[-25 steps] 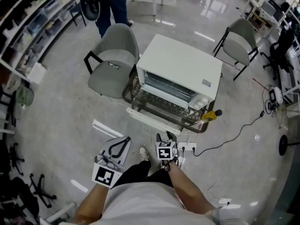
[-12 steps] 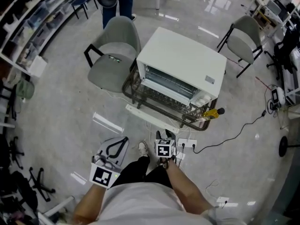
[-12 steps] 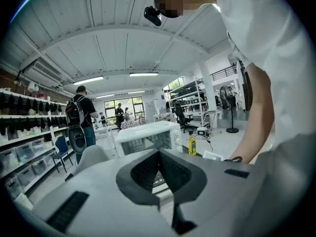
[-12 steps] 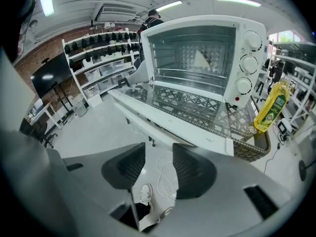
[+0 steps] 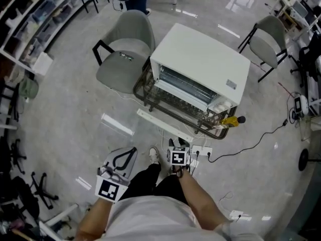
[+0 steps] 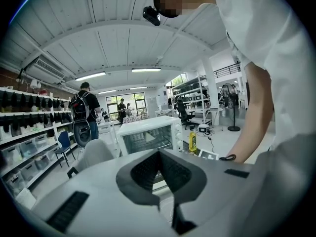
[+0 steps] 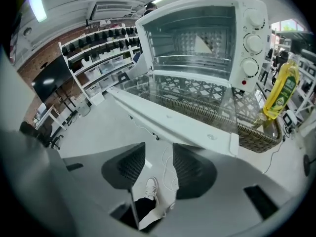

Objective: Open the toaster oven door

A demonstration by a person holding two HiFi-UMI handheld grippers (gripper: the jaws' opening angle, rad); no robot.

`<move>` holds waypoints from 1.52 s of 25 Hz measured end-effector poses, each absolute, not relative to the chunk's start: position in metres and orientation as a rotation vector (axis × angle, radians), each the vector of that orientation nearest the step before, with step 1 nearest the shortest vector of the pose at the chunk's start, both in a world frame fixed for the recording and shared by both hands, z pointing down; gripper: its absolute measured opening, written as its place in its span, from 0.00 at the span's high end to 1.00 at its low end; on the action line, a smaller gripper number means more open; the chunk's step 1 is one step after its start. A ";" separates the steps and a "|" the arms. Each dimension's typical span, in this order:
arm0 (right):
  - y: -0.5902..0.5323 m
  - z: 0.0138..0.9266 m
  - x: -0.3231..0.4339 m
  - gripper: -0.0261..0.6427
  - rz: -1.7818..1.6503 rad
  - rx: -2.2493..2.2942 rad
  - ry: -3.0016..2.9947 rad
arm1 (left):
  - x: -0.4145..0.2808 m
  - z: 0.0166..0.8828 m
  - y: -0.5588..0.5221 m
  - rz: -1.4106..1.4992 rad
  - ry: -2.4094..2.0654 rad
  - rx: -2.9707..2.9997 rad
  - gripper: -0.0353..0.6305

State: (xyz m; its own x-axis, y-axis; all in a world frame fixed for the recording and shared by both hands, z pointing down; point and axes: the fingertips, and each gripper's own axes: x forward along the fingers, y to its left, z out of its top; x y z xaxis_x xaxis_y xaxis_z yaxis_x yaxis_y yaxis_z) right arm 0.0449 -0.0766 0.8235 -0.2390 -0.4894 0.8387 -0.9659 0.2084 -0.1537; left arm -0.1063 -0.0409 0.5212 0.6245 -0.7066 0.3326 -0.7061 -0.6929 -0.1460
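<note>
Toaster oven door (image 7: 182,125) down — left gripper (image 6: 159,152) fingers pressed together, right gripper (image 7: 159,143) fingers parted, just narrowed, nothing between

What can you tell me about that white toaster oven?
The toaster oven is a white metal-looking box with three round knobs down its front's right side. Its glass door is folded down flat, white handle bar outermost, showing a wire rack inside. It sits on a low woven stand, beside a yellow bottle.
</note>
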 end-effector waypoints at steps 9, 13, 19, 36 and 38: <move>-0.073 0.855 0.049 0.68 0.993 1.305 -1.759 | -0.117 0.536 -0.039 -0.639 1.274 -2.843 0.92; -0.075 0.862 0.045 0.68 1.023 1.291 -1.755 | -0.123 0.538 -0.043 -0.644 1.298 -2.839 0.92; -0.072 0.874 0.044 0.68 1.020 1.229 -1.746 | -0.120 0.543 -0.044 -0.665 1.297 -2.840 0.92; -0.075 0.855 0.021 0.68 0.764 1.124 -1.848 | -0.108 0.553 -0.049 -0.676 1.324 -2.870 0.92; -0.073 0.853 0.020 0.68 0.762 1.139 -1.850 | -0.106 0.554 -0.050 -0.669 1.331 -2.877 0.92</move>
